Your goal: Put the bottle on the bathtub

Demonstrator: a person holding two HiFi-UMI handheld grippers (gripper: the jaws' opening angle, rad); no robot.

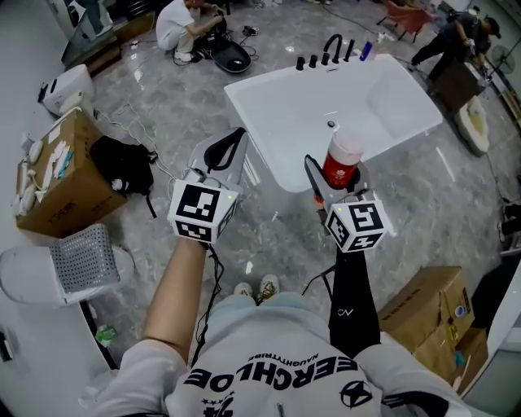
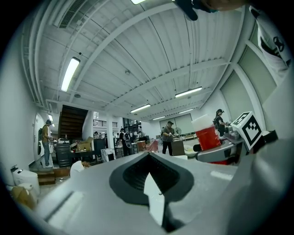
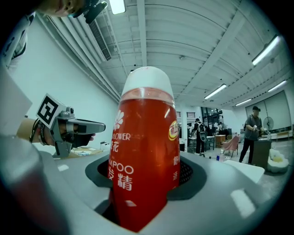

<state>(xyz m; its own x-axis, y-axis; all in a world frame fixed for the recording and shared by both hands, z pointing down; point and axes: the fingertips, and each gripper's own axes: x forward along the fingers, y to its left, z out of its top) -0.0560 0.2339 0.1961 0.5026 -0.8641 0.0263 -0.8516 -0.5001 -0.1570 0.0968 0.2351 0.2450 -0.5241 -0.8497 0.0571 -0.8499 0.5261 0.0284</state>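
**Me:** Grey marble floor (image 1: 260,232) under my feet, and one white bathtub (image 1: 269,102) straight ahead of me.

**You:** Where is the bottle?

**Me:** In my right gripper (image 1: 336,181). Its jaws stand wide and press on the red body from both sides. There is one bottle (image 1: 343,153), upright with its white cap on top. From my head it shows against the near edge of the bathtub, and it is not resting on it.

**You:** And your other hand?

**Me:** My left gripper (image 1: 225,149) has its jaws together and nothing between them. It is level with the right one, well apart from it, out over the floor to the left of the bathtub.

**You:** What else is on the bathtub?

**Me:** A row of black taps (image 1: 324,55) on the far rim, with a small blue thing (image 1: 366,50) just beside them.

**You:** And round about?

**Me:** Three cardboard boxes: one open box (image 1: 61,183) at my left and two (image 1: 423,305) close together at my right. One black bag (image 1: 122,163) lies beside the left box. A white perforated seat (image 1: 81,259) is nearer to me. One person crouches (image 1: 181,24) beyond the bathtub and another (image 1: 456,37) bends over at the far right.
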